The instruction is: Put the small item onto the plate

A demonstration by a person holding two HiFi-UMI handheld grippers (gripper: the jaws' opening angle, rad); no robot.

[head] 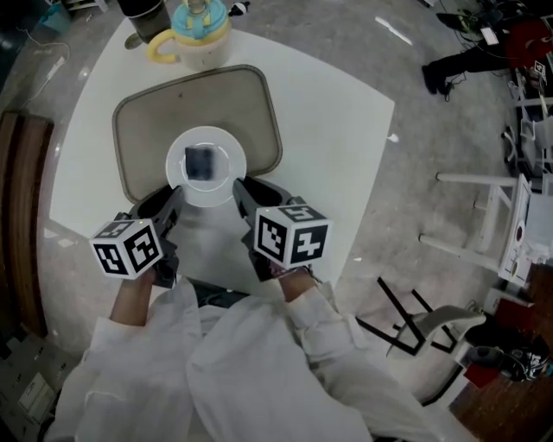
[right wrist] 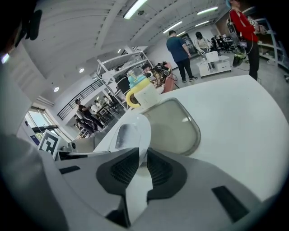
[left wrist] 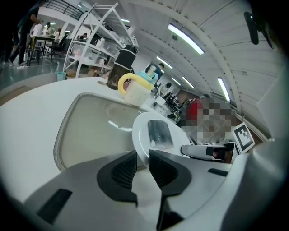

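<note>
Busy open workshop kind of room. The floor [head: 449, 121] is grey speckled stone, a bit shiny. There's a white table [head: 346, 129] with rounded corners in the middle. A brown wooden piece [head: 22, 216] curves along its left, with a white tube frame [head: 479, 216] and a black folding stand [head: 406, 319] on the right. Further back there's white shelving [left wrist: 97, 31] loaded with boxes, long strip lights [left wrist: 185, 38] on a pale ceiling, and people [right wrist: 180, 47] standing around.

A beige tray [head: 251, 104] lies on the white table [head: 346, 147], reaching ahead from the left gripper [head: 177, 197] and right gripper [head: 237, 186]. Farther ahead stand a yellow-handled cup [head: 200, 34] and a dark container [head: 145, 15].
</note>
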